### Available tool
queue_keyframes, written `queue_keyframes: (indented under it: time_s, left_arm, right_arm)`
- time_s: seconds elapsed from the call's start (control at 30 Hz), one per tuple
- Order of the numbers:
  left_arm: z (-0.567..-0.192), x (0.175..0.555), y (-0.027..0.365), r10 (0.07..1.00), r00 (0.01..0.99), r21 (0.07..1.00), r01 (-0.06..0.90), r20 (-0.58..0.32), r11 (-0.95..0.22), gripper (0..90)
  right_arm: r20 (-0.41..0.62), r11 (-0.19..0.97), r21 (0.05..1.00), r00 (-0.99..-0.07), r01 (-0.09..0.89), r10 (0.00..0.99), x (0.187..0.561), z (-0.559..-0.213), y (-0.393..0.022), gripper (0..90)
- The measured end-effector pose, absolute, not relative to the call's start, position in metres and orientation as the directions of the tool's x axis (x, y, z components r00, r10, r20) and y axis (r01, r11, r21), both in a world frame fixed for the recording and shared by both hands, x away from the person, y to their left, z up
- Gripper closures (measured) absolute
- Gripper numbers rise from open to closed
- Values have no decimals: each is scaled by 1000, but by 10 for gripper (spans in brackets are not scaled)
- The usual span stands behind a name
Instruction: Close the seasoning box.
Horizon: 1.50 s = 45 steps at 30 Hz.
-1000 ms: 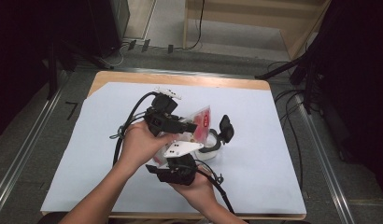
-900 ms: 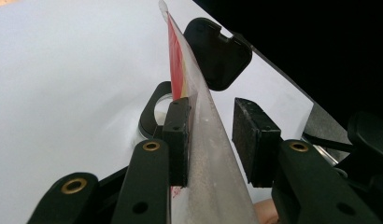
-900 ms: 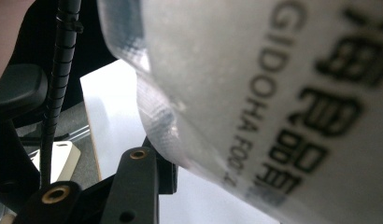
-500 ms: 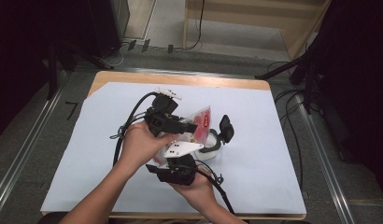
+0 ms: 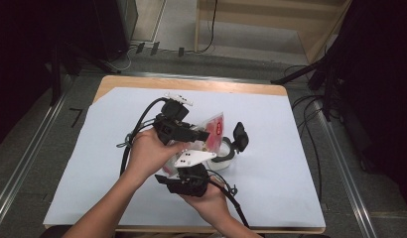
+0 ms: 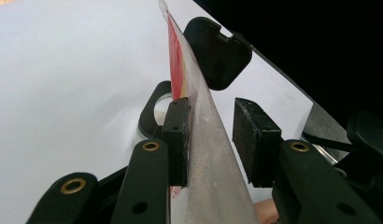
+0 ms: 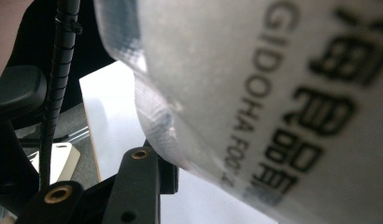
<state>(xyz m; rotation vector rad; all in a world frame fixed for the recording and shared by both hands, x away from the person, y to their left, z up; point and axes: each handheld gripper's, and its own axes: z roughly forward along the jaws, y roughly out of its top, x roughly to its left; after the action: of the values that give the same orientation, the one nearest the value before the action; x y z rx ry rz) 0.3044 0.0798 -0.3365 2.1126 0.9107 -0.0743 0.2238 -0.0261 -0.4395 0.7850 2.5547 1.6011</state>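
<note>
A clear plastic pouch (image 5: 214, 130) with a red label hangs tilted above the middle of the table, between both hands. My left gripper (image 5: 204, 135) reaches in from the left, shut on the pouch's upper part. In the left gripper view the pouch (image 6: 203, 140) stands edge-on between the pads, pressed against the left pad. My right gripper (image 5: 187, 166) sits below and nearer to me, shut on the pouch's lower end. In the right gripper view the printed pouch (image 7: 273, 93) lies right before the camera and hides one jaw; the other finger (image 7: 138, 182) rests beside it.
A small clear jar (image 5: 222, 153) stands under the pouch, its black hinged lid (image 5: 240, 136) flipped open to the right. White paper (image 5: 301, 163) covers the wooden table. Cables trail from both grippers toward the left and the front edge.
</note>
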Motion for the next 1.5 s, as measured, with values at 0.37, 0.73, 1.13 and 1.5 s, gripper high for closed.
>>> queue_keyframes:
  time_s: [0.37, 0.73, 1.13, 1.5]
  left_arm:
    - [-336, 303, 79, 585, 737, 659, 630, -339, -412, 673]
    - [-336, 303, 78, 582, 739, 663, 626, -338, -411, 674]
    - [-336, 303, 78, 584, 738, 663, 627, -339, -409, 678]
    - [-335, 305, 78, 590, 733, 660, 632, -339, -407, 676]
  right_arm:
    - [237, 344, 850, -873, 399, 426, 224, -440, -26, 633]
    - [241, 342, 850, -872, 402, 426, 223, -440, -26, 634]
    - [241, 341, 850, -872, 402, 427, 223, -440, -26, 634]
    - [250, 340, 847, -871, 409, 423, 225, -439, -26, 635]
